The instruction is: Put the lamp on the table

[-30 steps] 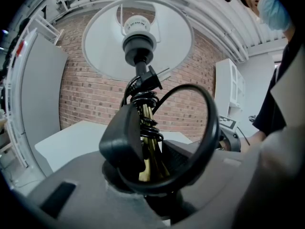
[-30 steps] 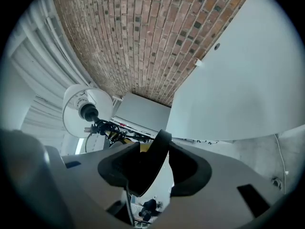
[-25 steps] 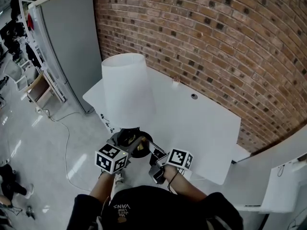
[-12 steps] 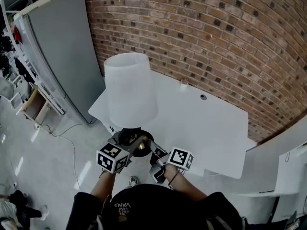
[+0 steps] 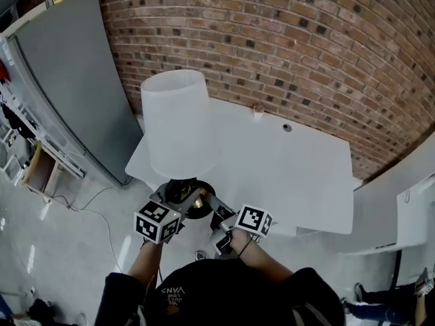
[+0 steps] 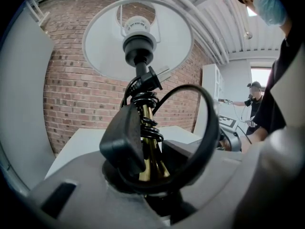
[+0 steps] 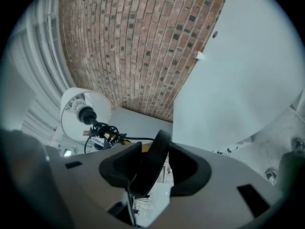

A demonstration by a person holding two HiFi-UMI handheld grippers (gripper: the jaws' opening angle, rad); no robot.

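The lamp has a white shade [image 5: 178, 124], a brass stem wound with black cord [image 6: 147, 147] and a round black base [image 5: 183, 197]. I hold it upright in the air, just off the near left corner of the white table [image 5: 292, 175]. My left gripper [image 5: 178, 206] is shut on the base's left side, and in its own view the stem rises right in front of the left gripper [image 6: 152, 175]. My right gripper [image 5: 219, 217] is shut on the base's right rim. That rim [image 7: 151, 163] stands edge-on between the pads of the right gripper [image 7: 153, 170].
A brick wall [image 5: 306, 46] runs behind the table. A tall grey panel [image 5: 75, 80] stands at the left, close to the table's corner. The table carries a small object [image 5: 258, 109] and a hole [image 5: 287, 128] near its far edge. Pale floor lies below me.
The lamp stays in both grippers in the same hold. The table and wall have shifted in the head view as I moved along with the lamp.
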